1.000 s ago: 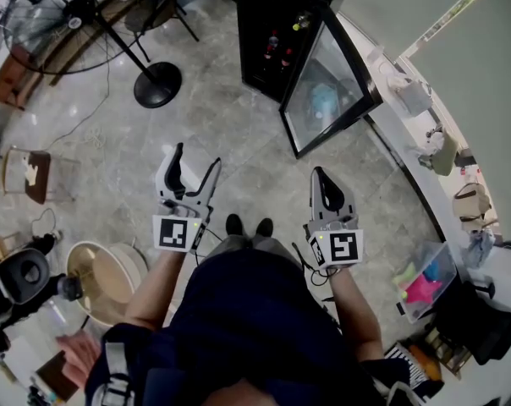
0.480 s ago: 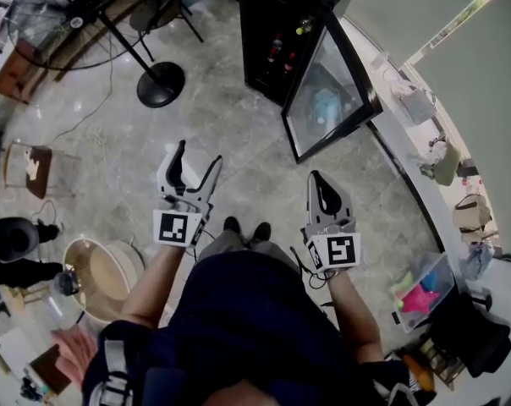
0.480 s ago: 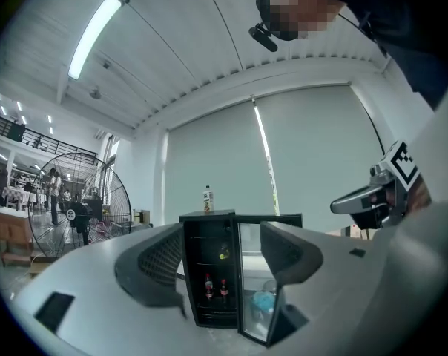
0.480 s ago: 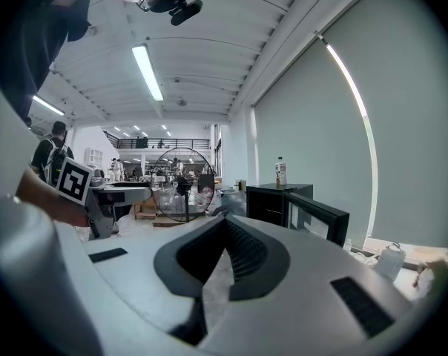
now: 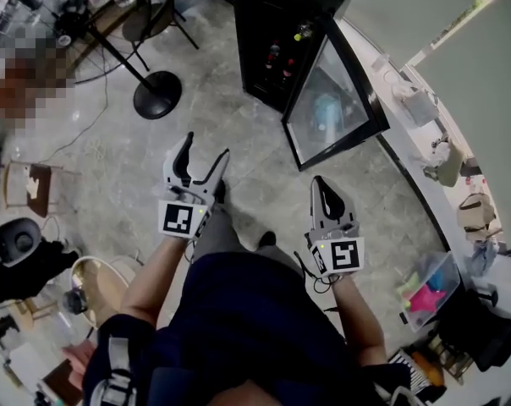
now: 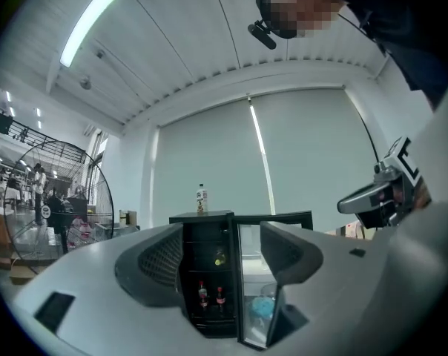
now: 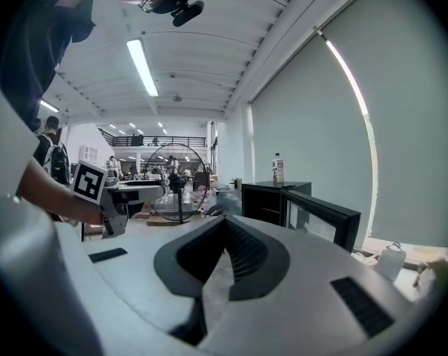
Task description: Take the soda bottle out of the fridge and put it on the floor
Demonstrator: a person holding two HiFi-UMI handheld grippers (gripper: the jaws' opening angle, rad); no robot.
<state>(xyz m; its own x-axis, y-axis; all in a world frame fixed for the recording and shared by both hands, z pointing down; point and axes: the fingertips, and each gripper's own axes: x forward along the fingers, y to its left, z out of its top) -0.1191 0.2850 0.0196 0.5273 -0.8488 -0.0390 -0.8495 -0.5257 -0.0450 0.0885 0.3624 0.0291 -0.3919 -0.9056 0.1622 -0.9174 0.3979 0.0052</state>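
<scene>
The black fridge (image 5: 268,24) stands ahead with its glass door (image 5: 333,100) swung open to the right. Two small red-labelled soda bottles (image 5: 279,59) stand on its lower shelf, seen as bottles (image 6: 211,297) between the jaws in the left gripper view. A yellow-green item (image 6: 219,257) sits on the shelf above. A clear bottle (image 6: 201,199) stands on the fridge top. My left gripper (image 5: 205,146) is open and empty, well short of the fridge. My right gripper (image 5: 320,183) is shut on nothing, level with the door's edge.
A standing fan with a round black base (image 5: 156,91) is left of the fridge. A round tub (image 5: 103,282) and a chair (image 5: 27,184) lie at the left. A white ledge with bags (image 5: 446,159) runs along the right wall, with a plastic box (image 5: 429,290) below it.
The person has stepped towards the fridge, one foot now forward under the left gripper. Both grippers have been carried closer to the fridge; their jaws have not changed.
</scene>
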